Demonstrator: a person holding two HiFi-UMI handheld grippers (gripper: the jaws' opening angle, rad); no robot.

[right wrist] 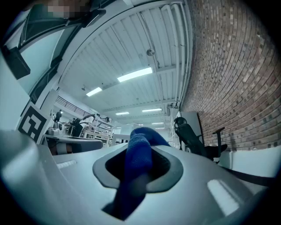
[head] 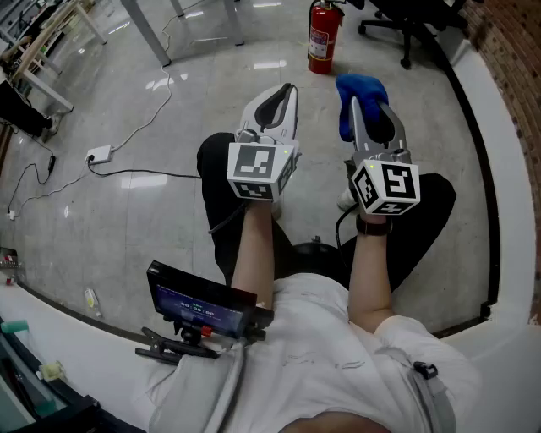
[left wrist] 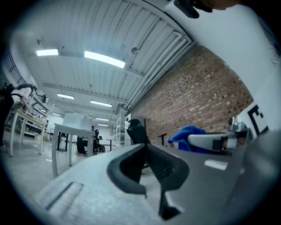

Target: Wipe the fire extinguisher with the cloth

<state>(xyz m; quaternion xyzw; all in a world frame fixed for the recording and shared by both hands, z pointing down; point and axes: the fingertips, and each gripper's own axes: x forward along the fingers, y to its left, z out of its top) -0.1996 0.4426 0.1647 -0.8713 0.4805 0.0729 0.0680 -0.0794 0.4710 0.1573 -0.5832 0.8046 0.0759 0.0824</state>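
The red fire extinguisher [head: 322, 37] stands upright on the floor at the far centre of the head view. My right gripper [head: 369, 103] is shut on a blue cloth [head: 358, 95], which bunches out past its tips, well short of the extinguisher. In the right gripper view the cloth [right wrist: 137, 169] runs between the jaws. My left gripper [head: 286, 91] is beside it, shut and holding nothing; the left gripper view shows its jaws met at the tip [left wrist: 145, 147] and the blue cloth [left wrist: 186, 135] to the right. Both gripper views tilt up toward the ceiling and do not show the extinguisher.
A black office chair [head: 406, 20] stands just right of the extinguisher. A brick wall with a white ledge [head: 507, 169] runs along the right. A white power strip [head: 100, 155] and black cables lie on the floor at left. Table legs [head: 149, 34] stand far left.
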